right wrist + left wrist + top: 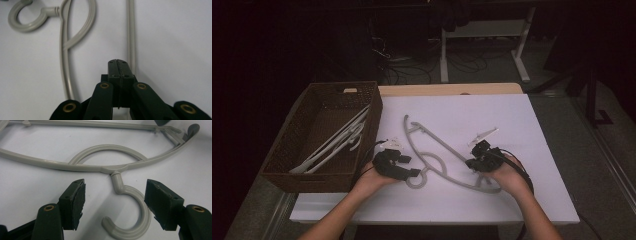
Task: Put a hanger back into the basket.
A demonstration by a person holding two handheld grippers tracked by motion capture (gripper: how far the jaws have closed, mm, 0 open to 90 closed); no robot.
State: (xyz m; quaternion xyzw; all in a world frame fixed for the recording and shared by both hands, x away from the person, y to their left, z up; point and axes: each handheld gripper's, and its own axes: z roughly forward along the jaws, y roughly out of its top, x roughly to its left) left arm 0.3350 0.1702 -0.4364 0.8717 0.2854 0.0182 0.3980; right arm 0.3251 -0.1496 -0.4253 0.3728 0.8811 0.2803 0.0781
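Observation:
A grey plastic hanger (437,142) lies flat on the white table (512,115), its hook (414,181) toward the near left. My left gripper (409,166) is open at that hook. In the left gripper view the hook (143,220) lies on the table between the two spread pads of the left gripper (116,186), untouched by either. My right gripper (470,163) is shut at the hanger's right end. In the right gripper view the right gripper (117,62) has its pads pressed together with nothing seen between them. The hanger's straight bar (131,37) runs just beside it.
A brown wicker basket (312,182) stands at the table's left edge with several pale hangers (337,142) inside. A small white clip-like piece (484,134) lies just beyond my right gripper. Dark floor, cables and desk legs (444,55) lie beyond the far edge.

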